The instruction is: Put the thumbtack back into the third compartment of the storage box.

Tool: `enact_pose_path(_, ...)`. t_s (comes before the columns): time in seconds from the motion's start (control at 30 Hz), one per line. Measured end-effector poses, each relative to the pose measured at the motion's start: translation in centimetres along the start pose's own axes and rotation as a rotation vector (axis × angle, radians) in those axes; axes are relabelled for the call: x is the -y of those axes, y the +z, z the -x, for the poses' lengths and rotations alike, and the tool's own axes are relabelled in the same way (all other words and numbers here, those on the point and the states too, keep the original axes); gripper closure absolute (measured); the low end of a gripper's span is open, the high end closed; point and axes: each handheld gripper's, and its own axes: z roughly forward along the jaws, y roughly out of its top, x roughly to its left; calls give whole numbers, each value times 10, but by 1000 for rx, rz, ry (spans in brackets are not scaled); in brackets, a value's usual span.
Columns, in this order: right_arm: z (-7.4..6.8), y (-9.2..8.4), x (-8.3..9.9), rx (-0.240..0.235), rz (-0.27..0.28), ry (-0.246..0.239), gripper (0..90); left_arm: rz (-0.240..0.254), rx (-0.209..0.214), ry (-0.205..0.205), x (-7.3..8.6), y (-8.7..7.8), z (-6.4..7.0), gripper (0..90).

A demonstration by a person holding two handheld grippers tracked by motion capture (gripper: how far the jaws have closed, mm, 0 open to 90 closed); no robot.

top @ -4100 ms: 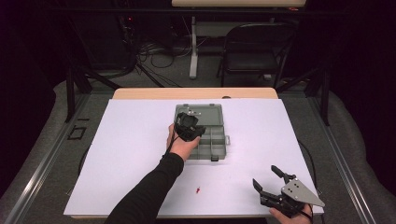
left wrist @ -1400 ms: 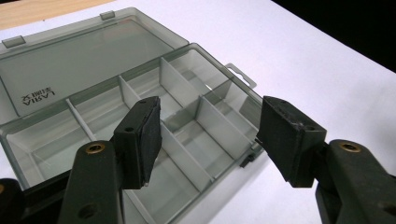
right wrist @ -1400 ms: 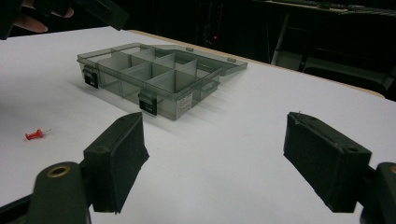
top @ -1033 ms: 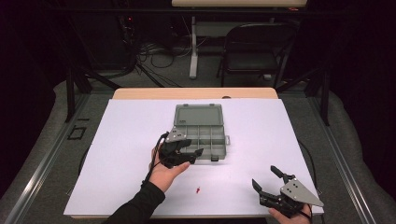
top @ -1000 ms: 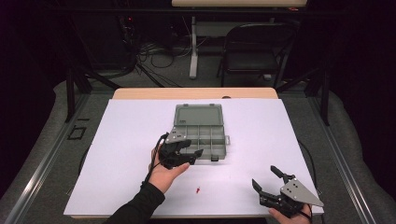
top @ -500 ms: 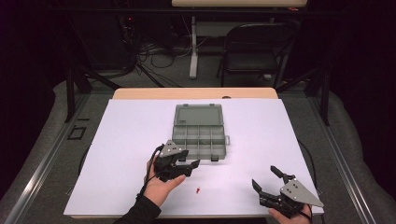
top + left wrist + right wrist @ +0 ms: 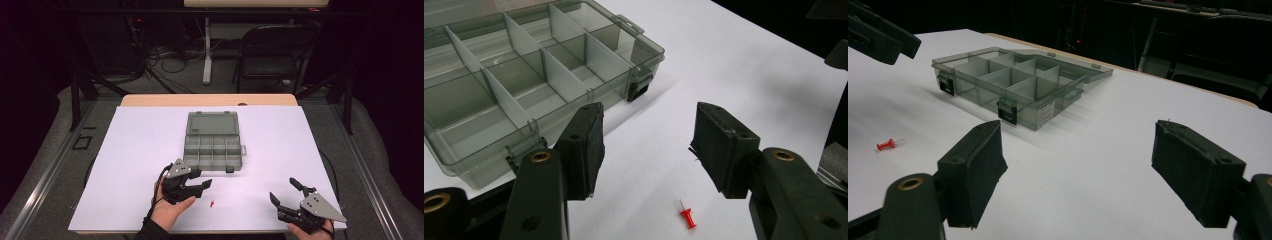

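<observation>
Just in front of the organiser box (image 7: 213, 142), the tiny, light red pushpin (image 7: 687, 218) lies flat; the left gripper (image 7: 646, 137), jaws narrowing but empty, should pinch its stiff plastic head

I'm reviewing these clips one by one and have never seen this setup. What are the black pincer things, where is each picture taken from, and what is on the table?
A person holds a hand tool with a two-jaw claw in each hand; there is no robot arm. The high view looks down from above: left claw, right claw. The other two pictures come from cameras riding on each claw, looking along its black jaws. On the white table sits an open clear compartment box, empty as far as I can see, and a small red pushpin lies loose near the left claw. Neither claw holds anything. The left one's jaws have just been closing, with nothing between them.
</observation>
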Motion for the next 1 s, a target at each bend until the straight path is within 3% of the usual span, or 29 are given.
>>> enact_pose_path(0.33,0,0,0,0,2,0,202,0,6,1,4,-1,3,463)
enact_pose_path(1.0,-1,1,0,-5,3,3,202,-83,33,-46,22,12,9,574)
